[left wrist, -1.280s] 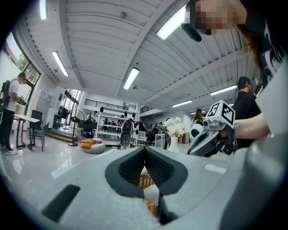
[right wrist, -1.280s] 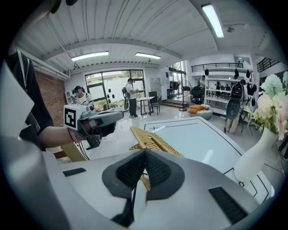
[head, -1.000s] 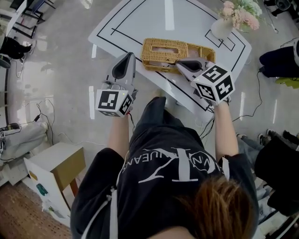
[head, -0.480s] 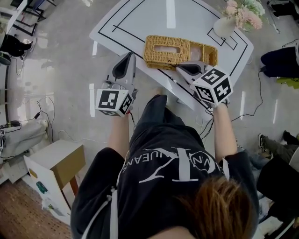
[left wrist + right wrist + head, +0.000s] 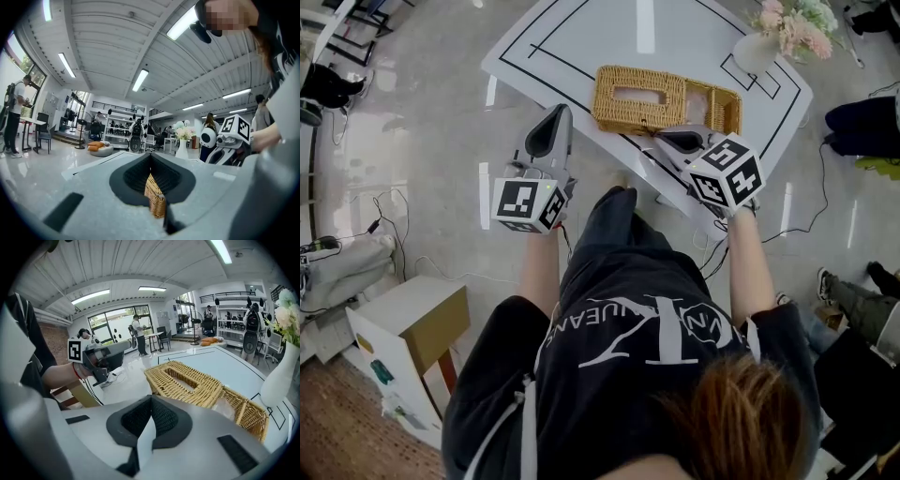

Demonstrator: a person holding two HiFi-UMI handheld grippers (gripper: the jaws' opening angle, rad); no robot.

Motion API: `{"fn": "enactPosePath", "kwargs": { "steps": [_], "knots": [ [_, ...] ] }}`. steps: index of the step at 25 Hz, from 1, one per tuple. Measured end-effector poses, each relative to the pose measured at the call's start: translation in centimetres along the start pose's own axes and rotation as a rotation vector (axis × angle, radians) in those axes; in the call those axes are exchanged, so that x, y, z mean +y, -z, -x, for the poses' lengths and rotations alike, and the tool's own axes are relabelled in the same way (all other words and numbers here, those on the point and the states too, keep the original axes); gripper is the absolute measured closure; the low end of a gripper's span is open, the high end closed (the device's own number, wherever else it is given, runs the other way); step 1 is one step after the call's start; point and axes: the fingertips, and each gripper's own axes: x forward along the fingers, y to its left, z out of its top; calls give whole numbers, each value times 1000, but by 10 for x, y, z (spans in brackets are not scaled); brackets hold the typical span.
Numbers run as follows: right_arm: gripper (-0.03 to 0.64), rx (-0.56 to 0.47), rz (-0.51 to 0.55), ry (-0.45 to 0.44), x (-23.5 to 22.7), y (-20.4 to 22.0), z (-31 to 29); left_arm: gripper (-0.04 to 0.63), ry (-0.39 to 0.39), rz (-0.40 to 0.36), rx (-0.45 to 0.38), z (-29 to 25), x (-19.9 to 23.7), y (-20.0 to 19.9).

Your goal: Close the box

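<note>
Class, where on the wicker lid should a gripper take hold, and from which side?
Likely the strip beside the slot in the wicker lid, pinched from above with one jaw in the slot. The lid lies flat, top up, too broad to span; that strip is narrow.
</note>
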Motion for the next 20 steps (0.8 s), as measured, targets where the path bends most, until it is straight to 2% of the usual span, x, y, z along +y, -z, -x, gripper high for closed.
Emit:
{"fn": "enactPosePath", "kwargs": {
  "steps": [20],
  "knots": [
    [600, -29, -31, 8, 1, 11, 4, 586, -12, 3, 1, 4, 6, -1]
  ]
}}
